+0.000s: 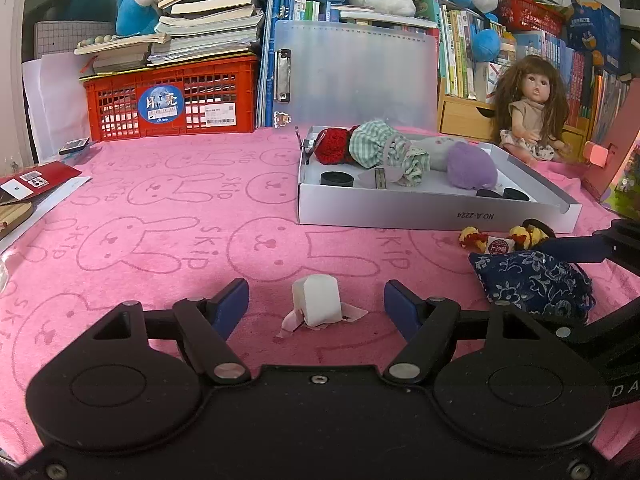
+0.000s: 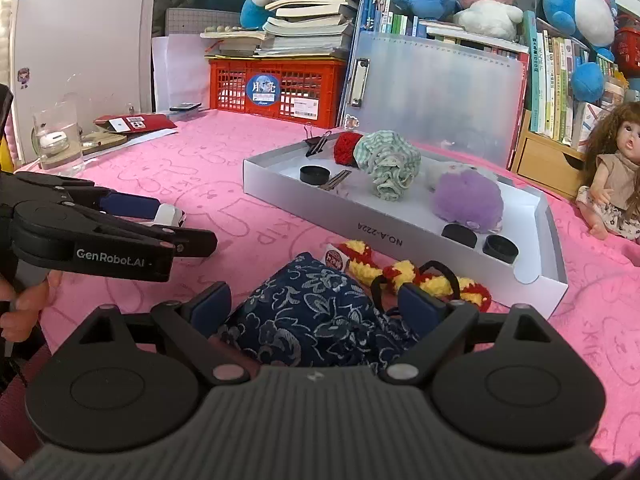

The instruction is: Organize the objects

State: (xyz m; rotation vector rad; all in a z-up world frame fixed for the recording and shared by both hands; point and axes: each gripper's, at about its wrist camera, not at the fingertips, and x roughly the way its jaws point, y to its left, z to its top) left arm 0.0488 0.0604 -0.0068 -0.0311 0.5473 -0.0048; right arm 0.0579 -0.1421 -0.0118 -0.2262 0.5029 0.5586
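A white box lid (image 1: 400, 210) (image 2: 360, 216) on the pink cloth holds a red scrunchie (image 1: 332, 146), a green checked scrunchie (image 1: 380, 148), a purple pompom (image 1: 472, 166) and black caps (image 1: 337, 179). My left gripper (image 1: 316, 300) is open, its fingers either side of a small white eraser-like block (image 1: 318, 300) lying on the cloth; it also shows in the right wrist view (image 2: 168, 214). My right gripper (image 2: 316, 304) is open around a dark blue floral pouch (image 2: 312, 320) (image 1: 528, 284). A yellow-red knitted hair tie (image 2: 408, 276) (image 1: 504, 238) lies beside the pouch.
A doll (image 1: 532, 112) sits at the back right. A red crate (image 1: 172, 100) under stacked books, a clear clipboard (image 1: 356, 76), bookshelves and plush toys line the back. A glass (image 2: 58, 140) and red card (image 2: 134, 123) lie at the far left.
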